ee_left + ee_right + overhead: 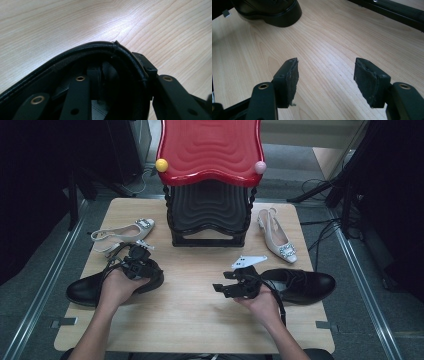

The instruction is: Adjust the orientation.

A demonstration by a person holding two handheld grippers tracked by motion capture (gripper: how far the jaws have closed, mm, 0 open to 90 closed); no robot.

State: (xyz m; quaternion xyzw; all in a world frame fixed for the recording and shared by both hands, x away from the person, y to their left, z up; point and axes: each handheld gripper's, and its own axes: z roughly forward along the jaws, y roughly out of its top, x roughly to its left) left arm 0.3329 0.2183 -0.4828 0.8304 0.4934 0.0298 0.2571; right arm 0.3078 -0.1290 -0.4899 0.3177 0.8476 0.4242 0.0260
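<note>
Two black shoes lie on the table [200, 320], one near each hand, and we take the left one as the thing in hand. From the high view, the left black shoe [85, 290] lies at the table's left edge with its long axis running roughly across the table, toe toward the left edge and heel opening toward the middle. Our left gripper [136, 265] sits right over that heel end, so the left hand is plainly the nearer one. The right gripper [231, 287] hovers over bare wood just beside the right black shoe [305, 285], pointing toward the middle of the table. Two pale slingback shoes and a stack of stools with a red top [210, 150] stand farther back.

In the left gripper view, the shoe's padded collar [100, 47] arches between the jaws: one jaw reaches inside the opening, the other stands outside the rim at the right. The jaws are partly drawn in around the collar; we cannot tell whether the pads already press on it.

In the right gripper view, the pads [289, 82] stand well apart with nothing between them, only wood below, and the left shoe's heel shows at the far upper left.

We judge the coming move rests on the collar staying between the left jaws.
</note>
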